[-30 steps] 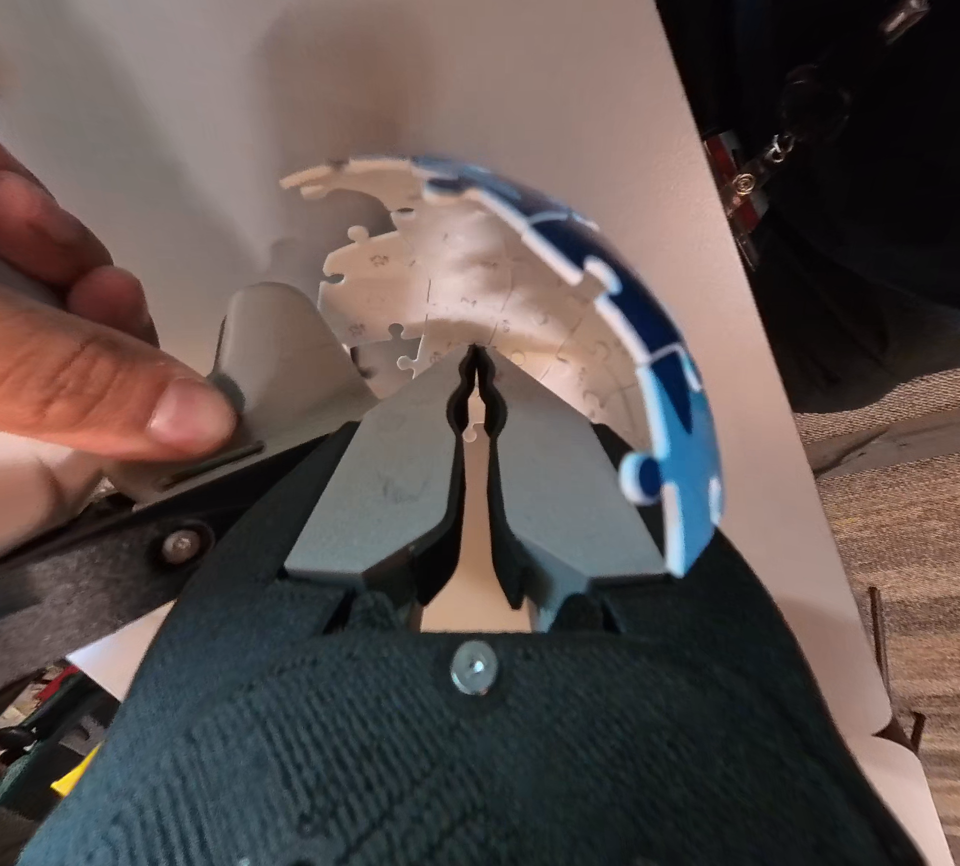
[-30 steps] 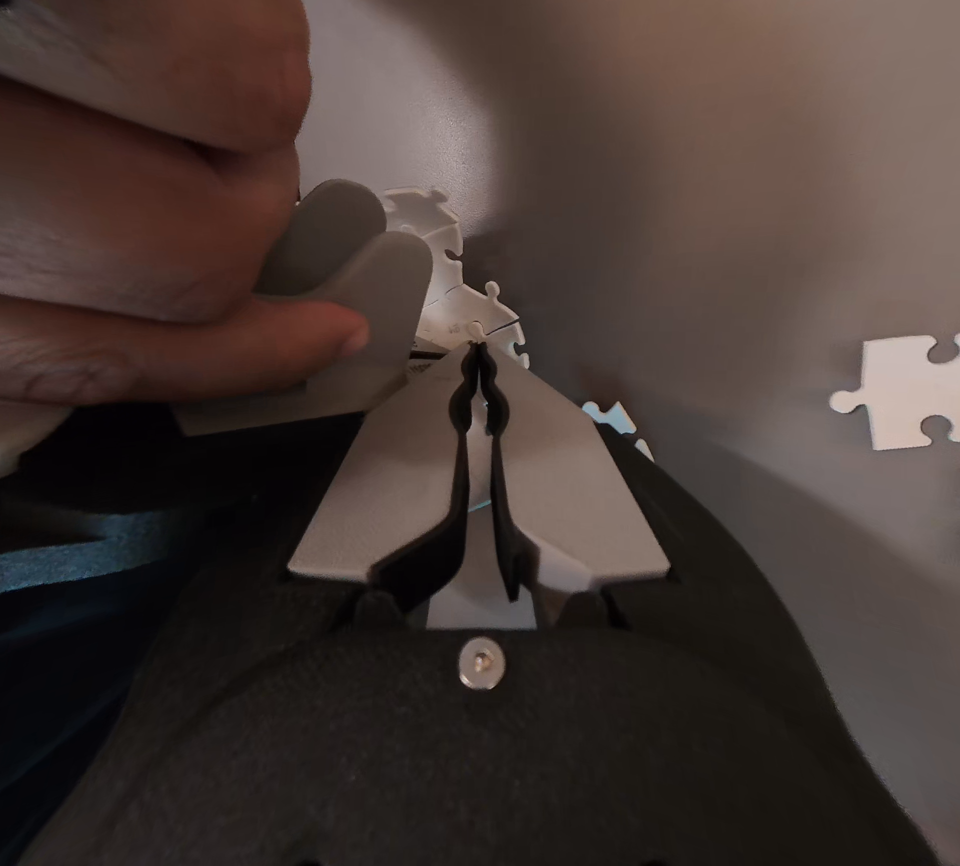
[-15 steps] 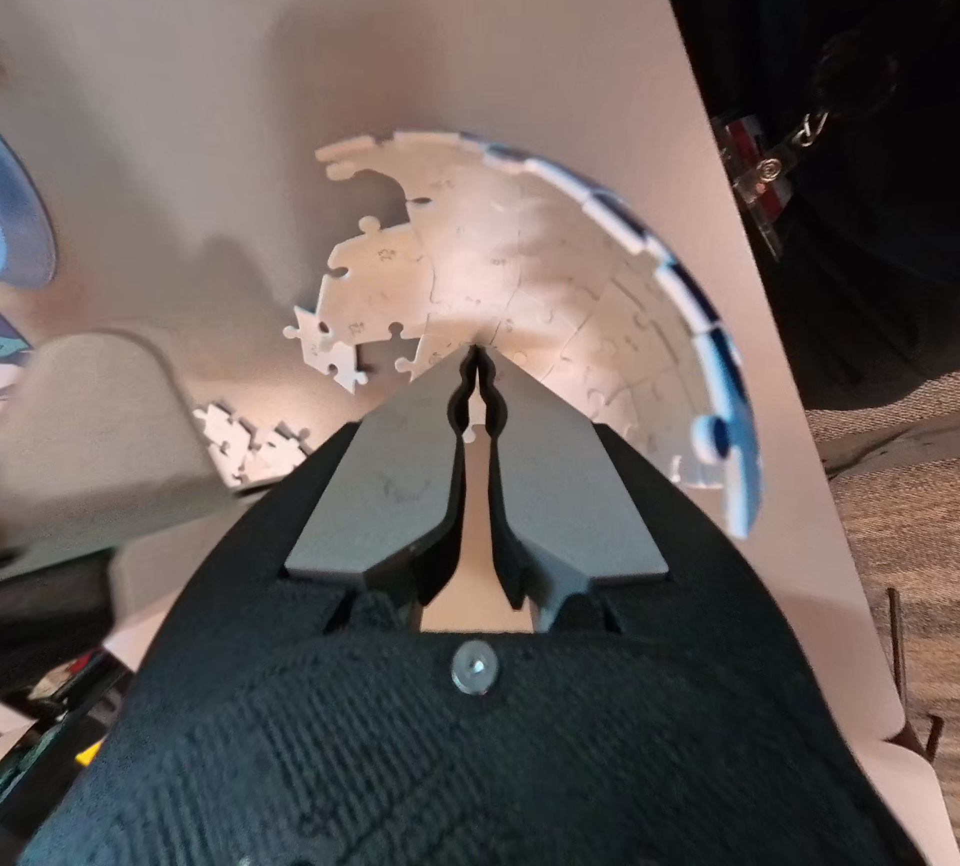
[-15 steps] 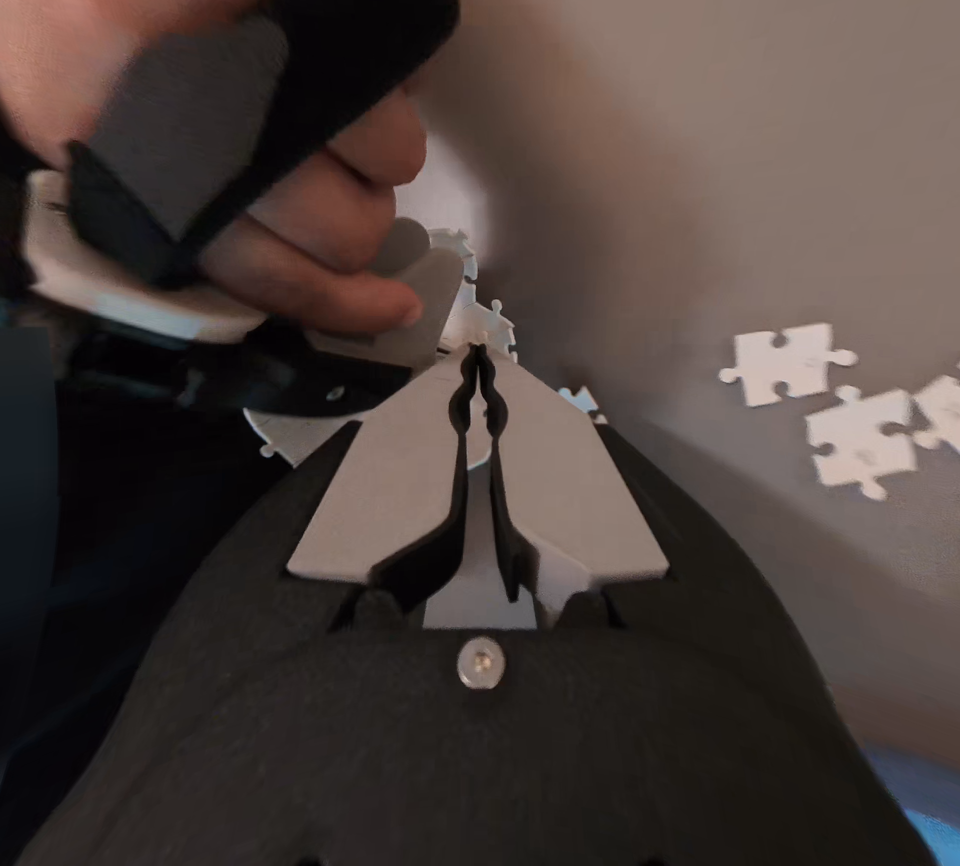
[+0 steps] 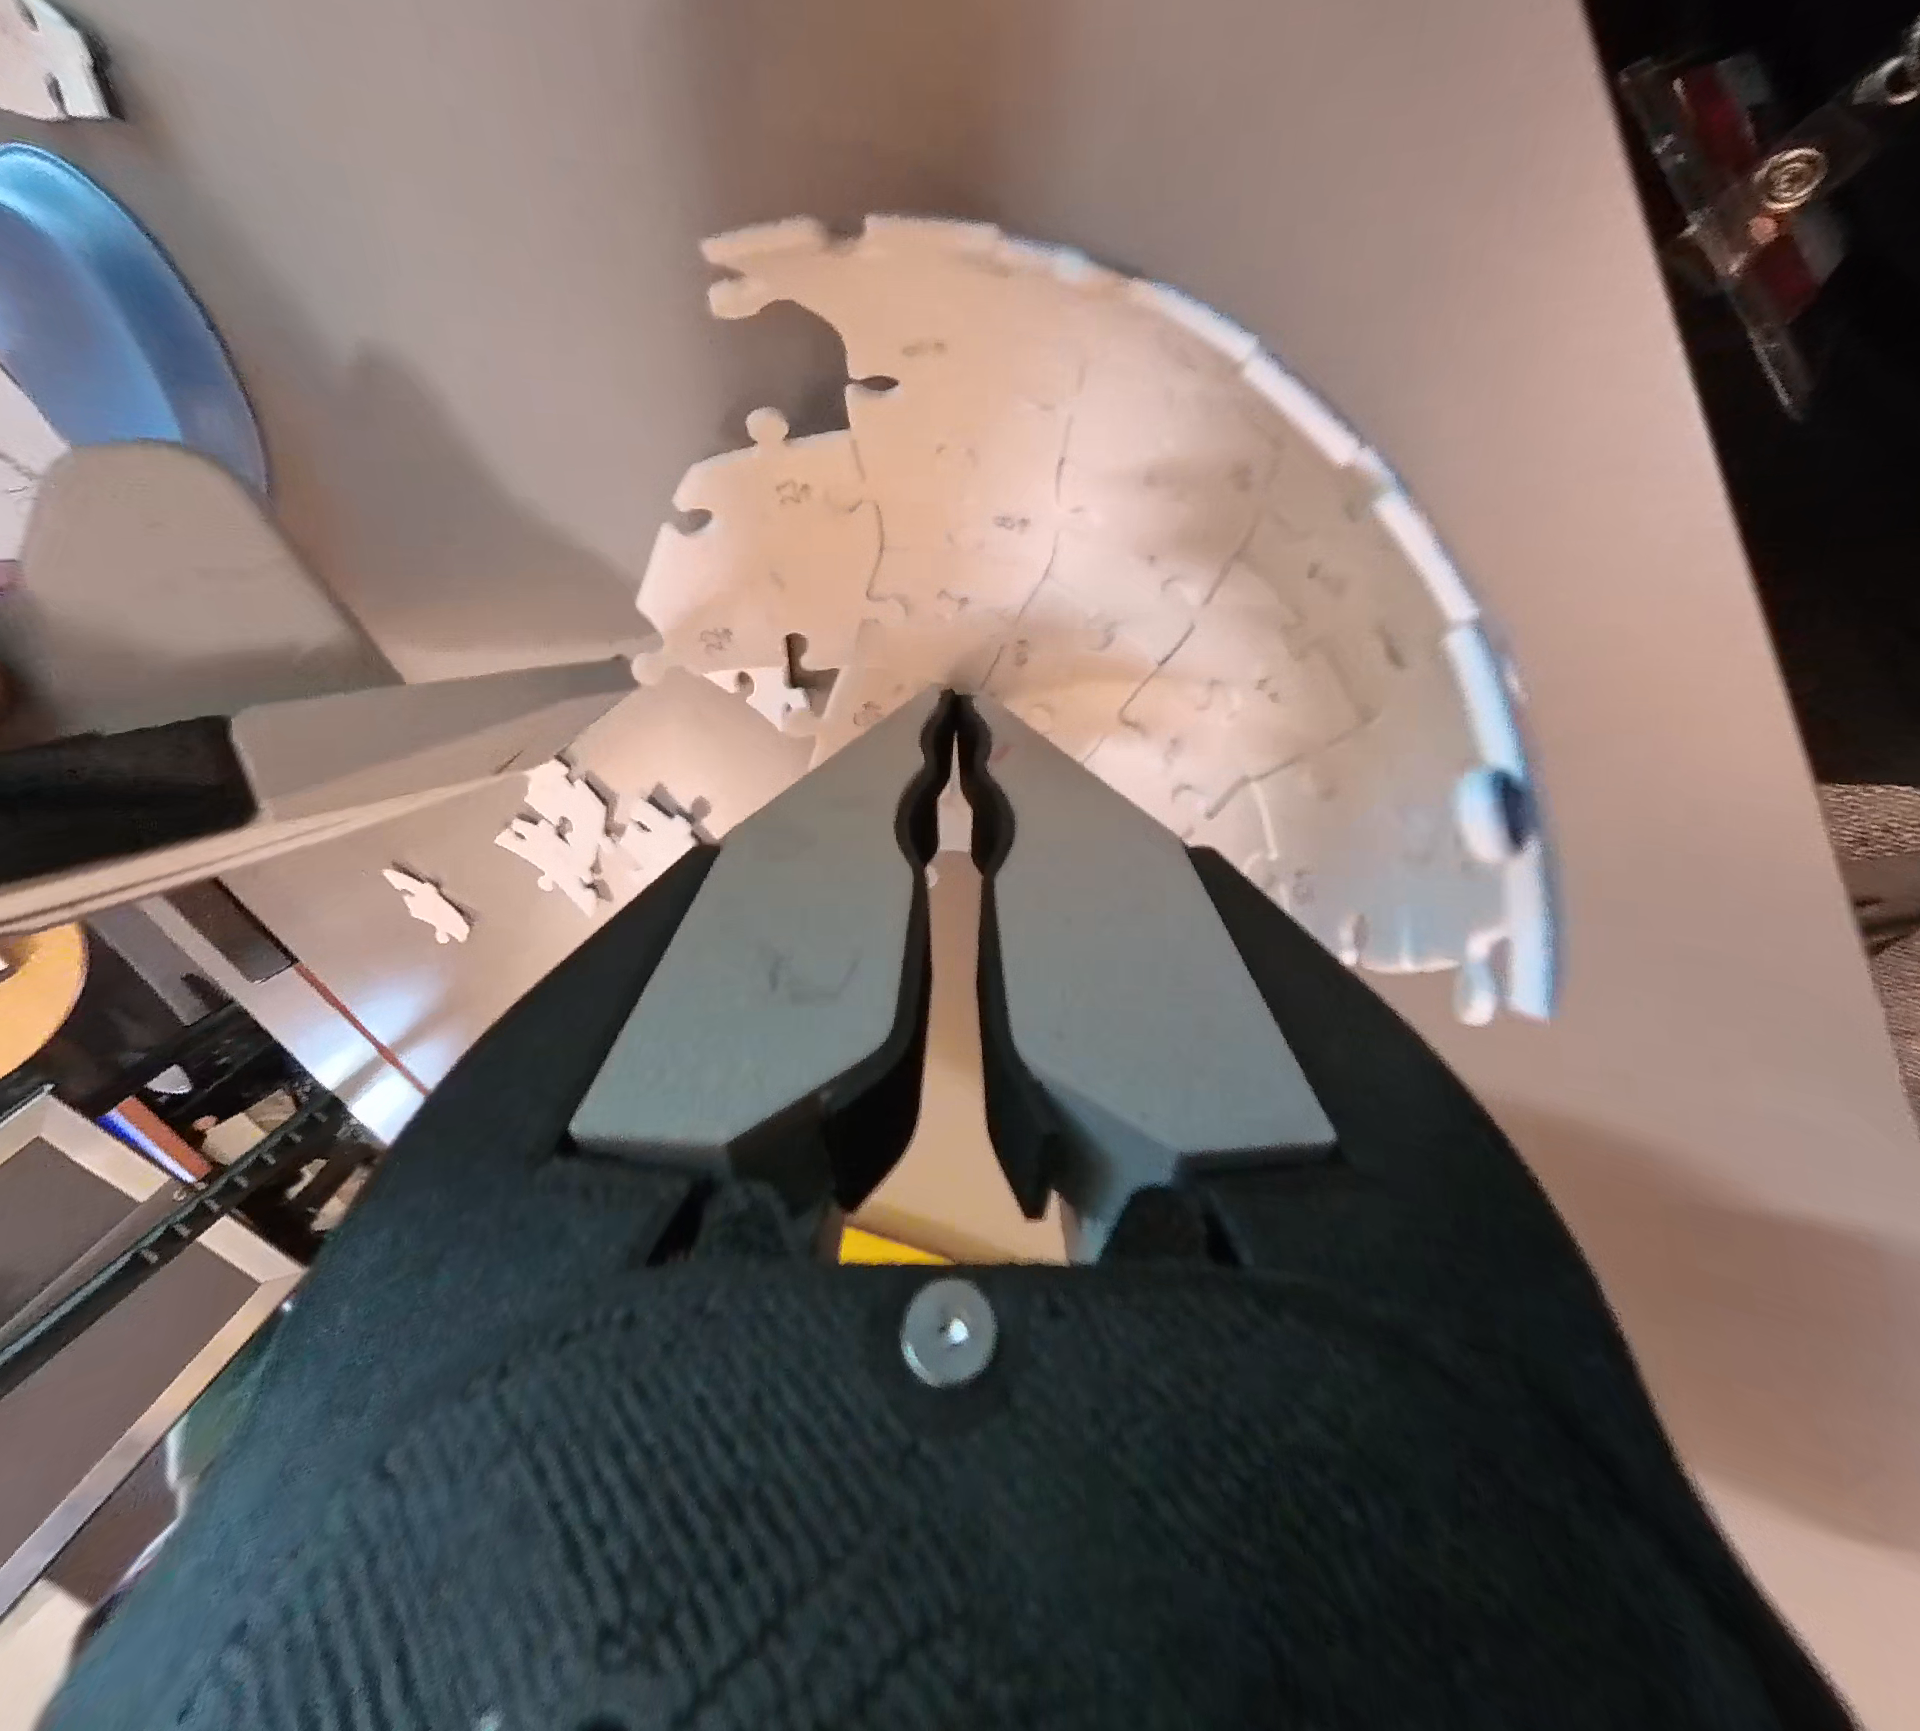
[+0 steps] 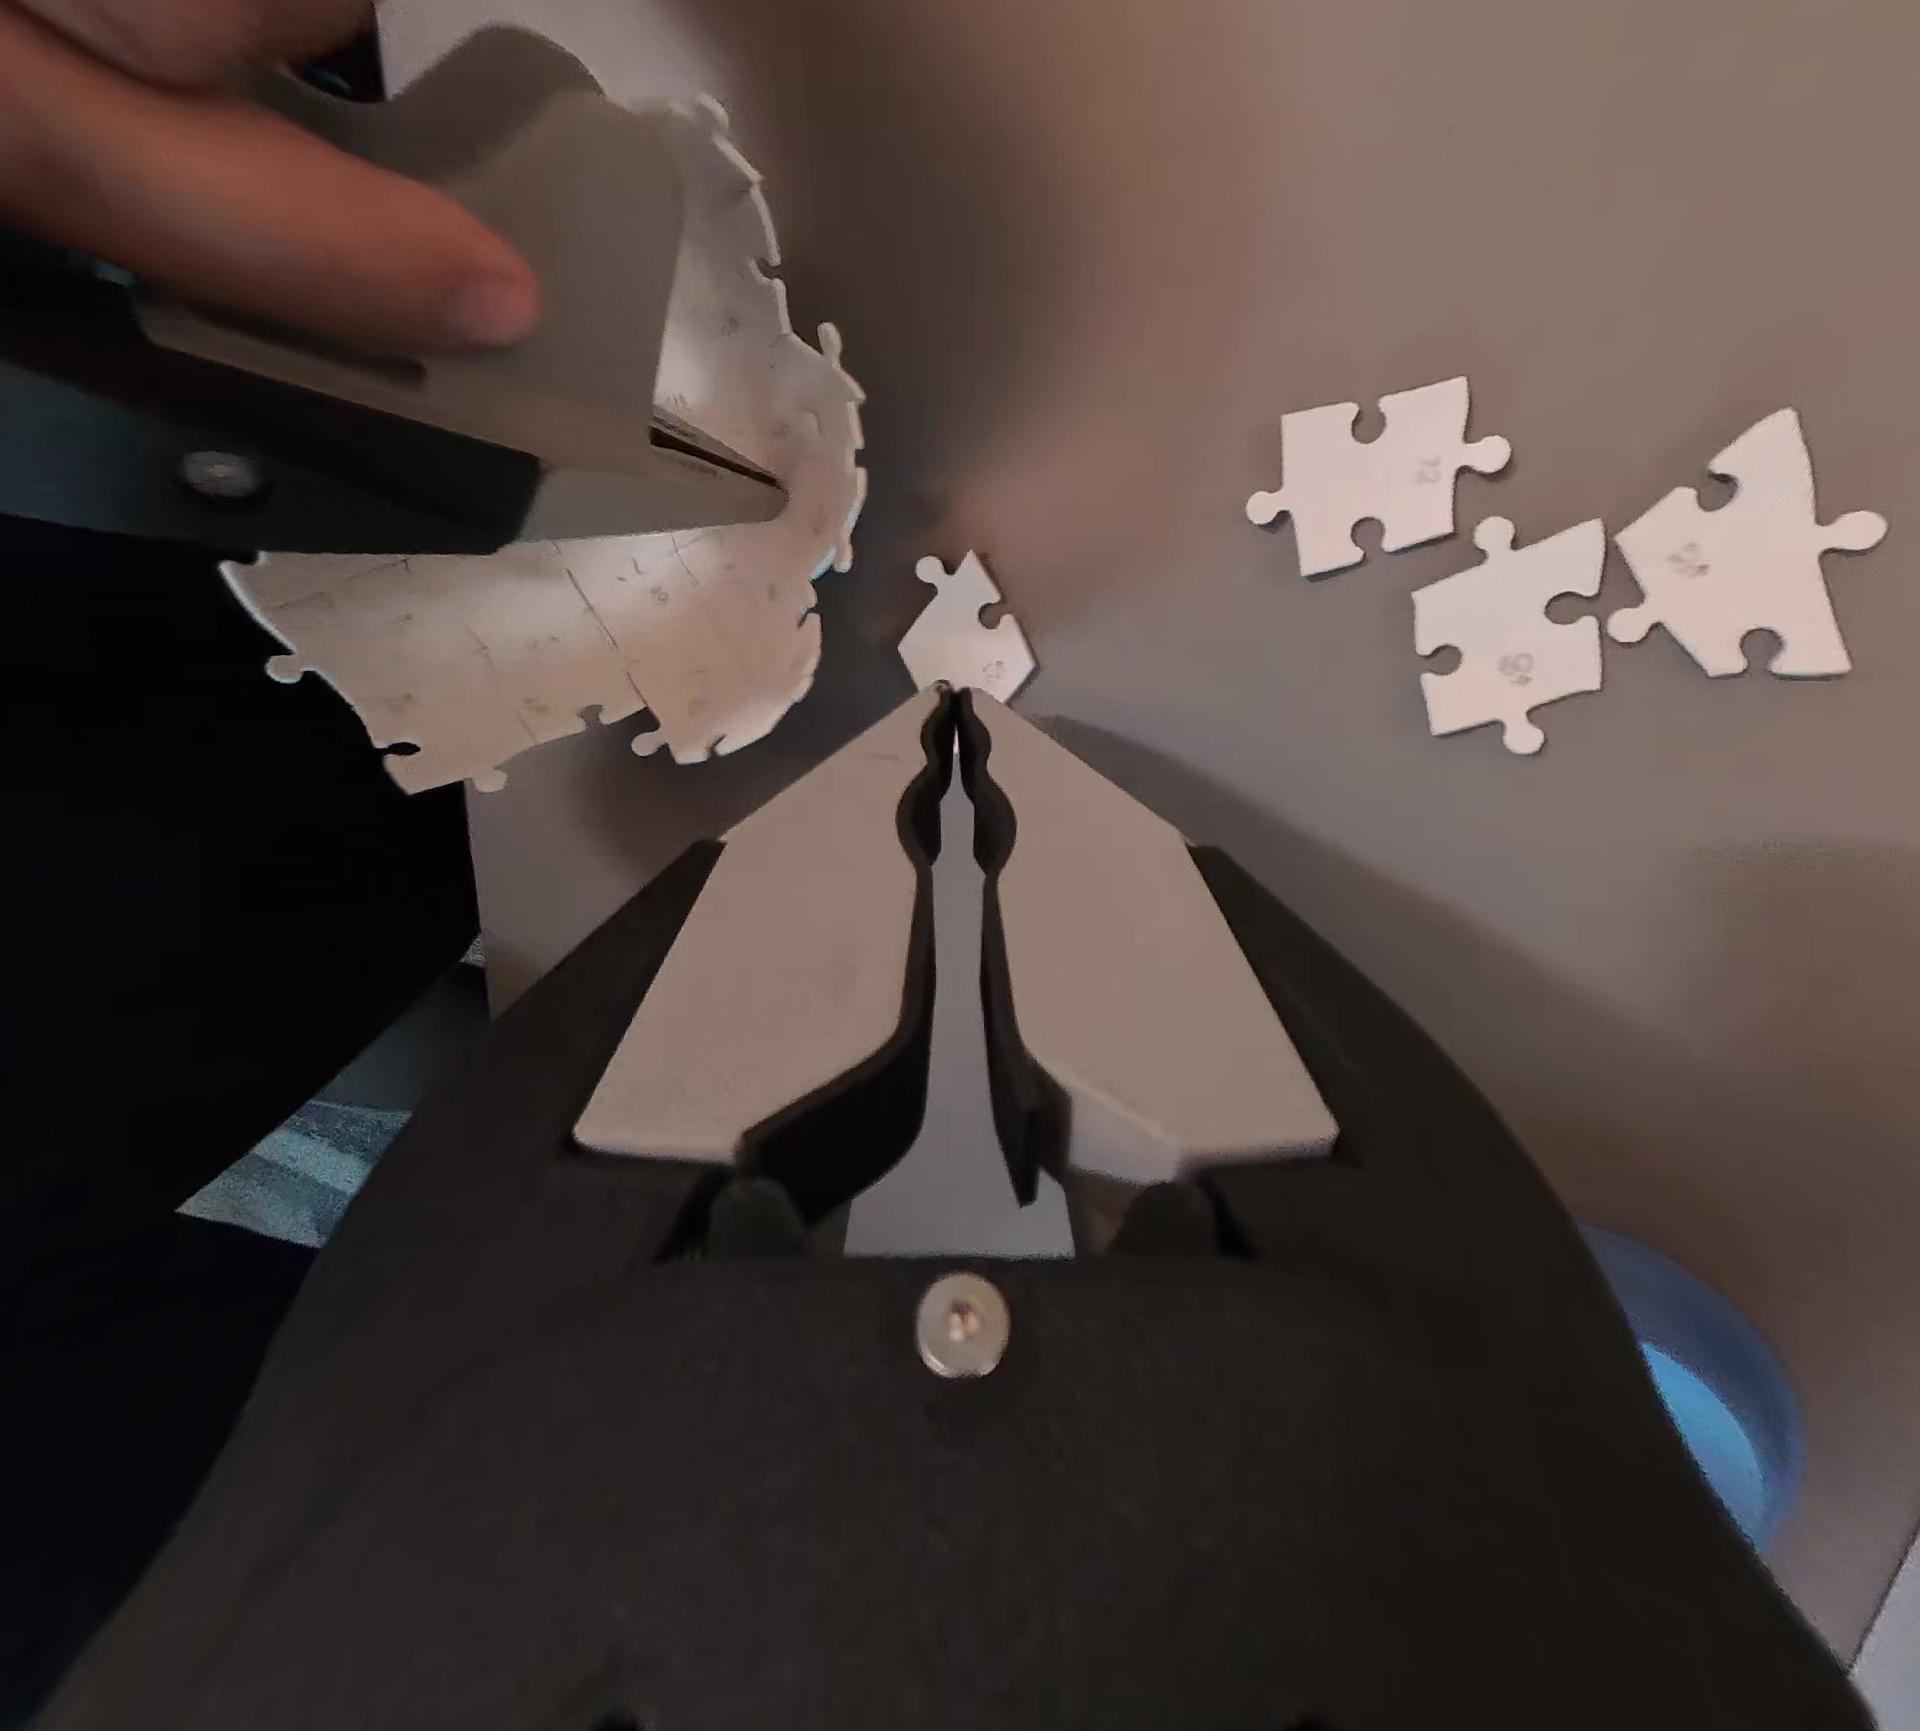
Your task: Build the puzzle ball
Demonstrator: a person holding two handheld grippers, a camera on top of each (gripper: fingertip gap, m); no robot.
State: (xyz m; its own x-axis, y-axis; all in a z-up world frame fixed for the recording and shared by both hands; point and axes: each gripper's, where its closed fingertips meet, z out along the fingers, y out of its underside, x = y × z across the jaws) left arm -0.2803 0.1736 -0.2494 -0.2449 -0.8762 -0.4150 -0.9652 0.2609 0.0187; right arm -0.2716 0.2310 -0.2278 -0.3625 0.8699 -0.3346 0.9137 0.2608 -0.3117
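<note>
My left gripper [image 5: 954,707] is shut on the lower rim of the partial puzzle ball [image 5: 1101,528], a curved shell that is white inside with a blue outer edge. In the right wrist view the shell [image 6: 582,642] hangs at upper left from the left gripper [image 6: 769,492], with a hand [image 6: 239,154] on it. My right gripper [image 6: 954,696] is shut on one white puzzle piece [image 6: 971,627], a short gap to the right of the shell. In the left wrist view the right gripper [image 5: 629,673] reaches in from the left to the shell's open edge.
Three loose white pieces [image 6: 1382,476] [image 6: 1507,647] [image 6: 1745,559] lie on the grey table [image 6: 1351,123] to the right. More pieces [image 5: 582,834] lie by the shell. A blue round object [image 5: 125,351] sits left. The table edge and a person's dark clothing with a badge [image 5: 1745,164] are right. The left gripper's tips are roughly 7 cm from the right gripper's.
The right gripper has drawn back from the shell with its piece, leaving a gap. The shell has tilted so its white inside faces the left camera. The loose pieces have come into view.
</note>
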